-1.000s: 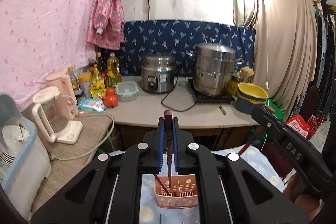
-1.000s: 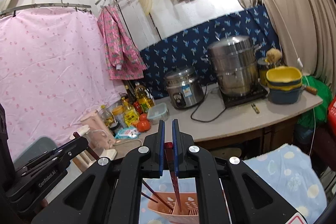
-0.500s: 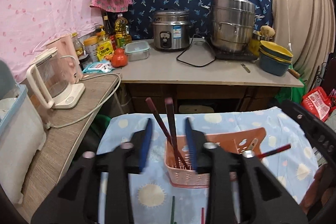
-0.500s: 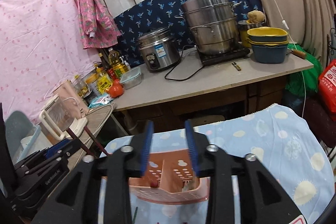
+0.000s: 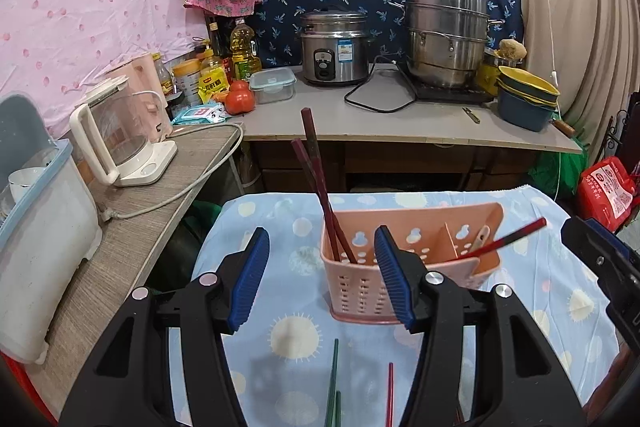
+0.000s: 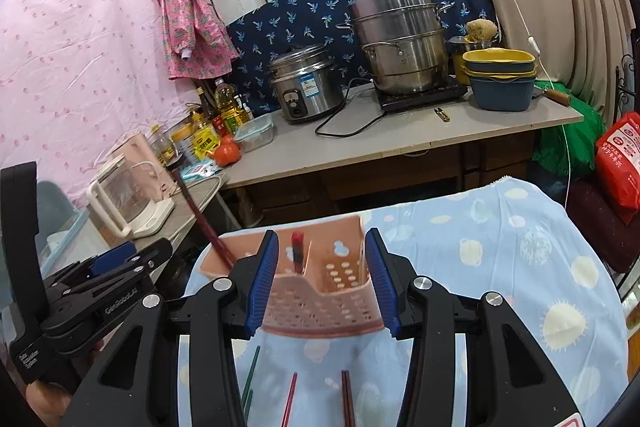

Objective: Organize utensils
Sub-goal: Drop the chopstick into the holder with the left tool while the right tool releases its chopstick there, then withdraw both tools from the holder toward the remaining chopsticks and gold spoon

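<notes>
A pink slotted utensil holder [image 5: 416, 267] stands on a blue sun-print cloth [image 5: 256, 227]. Two dark red chopsticks [image 5: 316, 179] lean in its left compartment, free of any grip. A brighter red chopstick [image 5: 508, 239] leans out of the right compartment. My left gripper [image 5: 321, 239] hangs just in front of the holder; its jaws are opening and the pads touch nothing. My right gripper [image 6: 321, 233] faces the same holder [image 6: 320, 307], where a red chopstick [image 6: 298, 251] stands upright; its jaws are also opening, with nothing pressed between them. Green chopsticks [image 5: 333, 375] and a red one [image 5: 389, 395] lie on the cloth.
A grey counter [image 5: 400, 131] behind holds a rice cooker [image 5: 334, 47], a steel steamer pot [image 5: 448, 39] and stacked bowls [image 5: 526, 99]. A white kettle [image 5: 116, 135] and a cable sit on the wooden side shelf at left. A red bag [image 5: 608, 191] lies at right.
Both grippers were shut on chopsticks above the holder; they have opened and let them drop in. Both hands have sunk towards the cloth, and the holder looks larger and closer.
</notes>
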{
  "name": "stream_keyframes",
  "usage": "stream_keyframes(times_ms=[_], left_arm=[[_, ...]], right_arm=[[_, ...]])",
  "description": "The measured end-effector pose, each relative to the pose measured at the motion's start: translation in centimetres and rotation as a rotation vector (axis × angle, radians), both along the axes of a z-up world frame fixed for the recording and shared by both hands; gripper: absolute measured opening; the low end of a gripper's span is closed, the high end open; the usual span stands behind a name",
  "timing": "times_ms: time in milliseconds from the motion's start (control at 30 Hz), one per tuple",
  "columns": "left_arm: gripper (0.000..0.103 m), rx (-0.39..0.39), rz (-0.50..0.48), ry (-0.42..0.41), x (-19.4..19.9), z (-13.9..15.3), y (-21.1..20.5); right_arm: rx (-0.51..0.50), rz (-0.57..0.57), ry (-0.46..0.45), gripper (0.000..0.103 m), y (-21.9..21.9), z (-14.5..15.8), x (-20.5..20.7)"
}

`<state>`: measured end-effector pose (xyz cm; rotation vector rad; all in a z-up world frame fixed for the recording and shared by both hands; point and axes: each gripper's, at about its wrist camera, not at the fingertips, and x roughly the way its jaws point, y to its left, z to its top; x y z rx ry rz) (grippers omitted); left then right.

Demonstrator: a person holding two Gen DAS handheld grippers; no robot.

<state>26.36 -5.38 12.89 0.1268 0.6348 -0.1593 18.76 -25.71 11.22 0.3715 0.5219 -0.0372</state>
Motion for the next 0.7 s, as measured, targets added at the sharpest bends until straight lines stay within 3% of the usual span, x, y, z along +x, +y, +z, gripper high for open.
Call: stream_keyframes(times_ms=[700], left_arm=[[0.052,-0.018,-0.029,0.073,-9.2,-2.5,2.1]], right_arm=[[-0.035,0.062,0.093,0.044,4.3,-3.4,-11.2]])
